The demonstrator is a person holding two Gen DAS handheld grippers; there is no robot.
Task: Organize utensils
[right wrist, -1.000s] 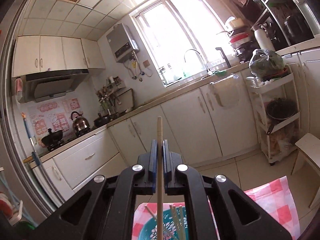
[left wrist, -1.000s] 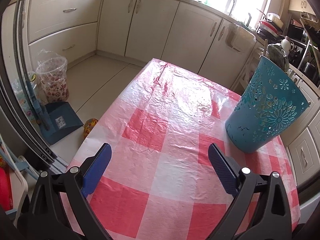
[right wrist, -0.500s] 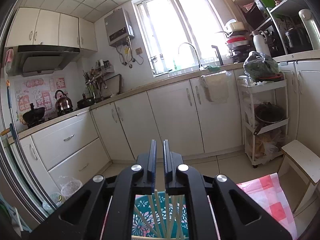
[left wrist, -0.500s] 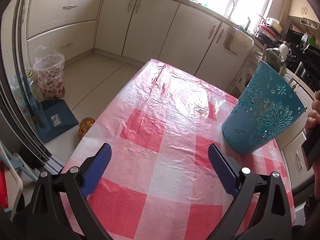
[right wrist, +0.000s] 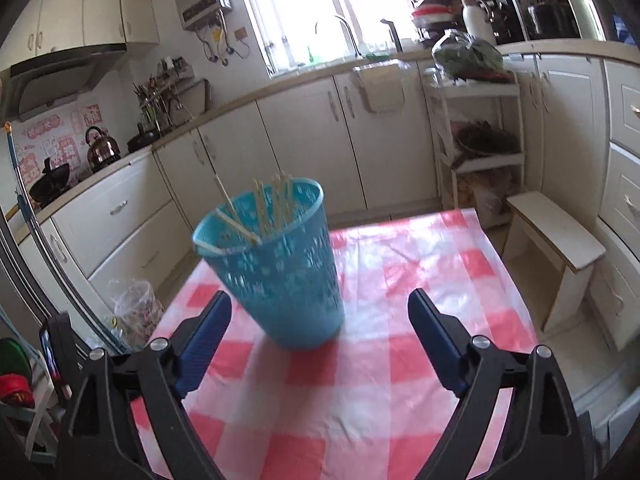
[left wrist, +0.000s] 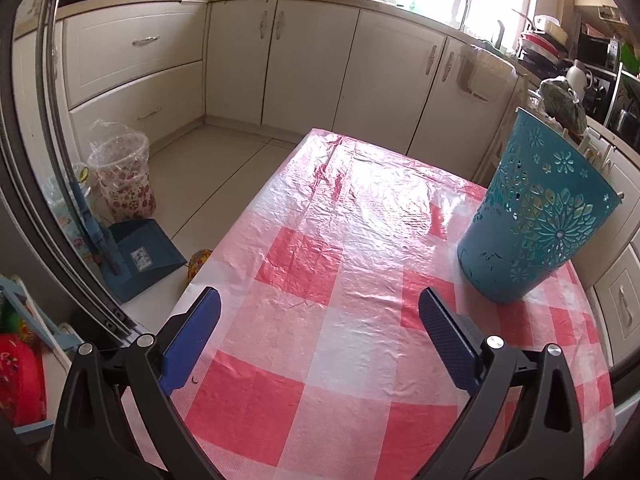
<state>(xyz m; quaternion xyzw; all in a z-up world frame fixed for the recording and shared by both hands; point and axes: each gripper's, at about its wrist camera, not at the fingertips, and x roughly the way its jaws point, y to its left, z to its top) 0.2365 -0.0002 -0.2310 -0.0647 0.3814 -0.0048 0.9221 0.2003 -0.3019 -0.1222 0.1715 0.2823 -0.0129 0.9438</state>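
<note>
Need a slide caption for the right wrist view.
Open right gripper faces the teal basket of chopsticks on the checked tablecloth.

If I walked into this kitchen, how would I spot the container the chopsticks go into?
Look for the table with the red and white checked cloth in the middle of the kitchen. On it stands a single tall teal holder, wider at the rim than at the base. Its walls are pierced with flower cut-outs, and pale chopsticks stick up out of it.

Teal holder (right wrist: 280, 276) with cut-out flowers; pale chopsticks (right wrist: 264, 208); red-and-white checked surface (left wrist: 360, 280); blue fingers (right wrist: 204, 332).
</note>
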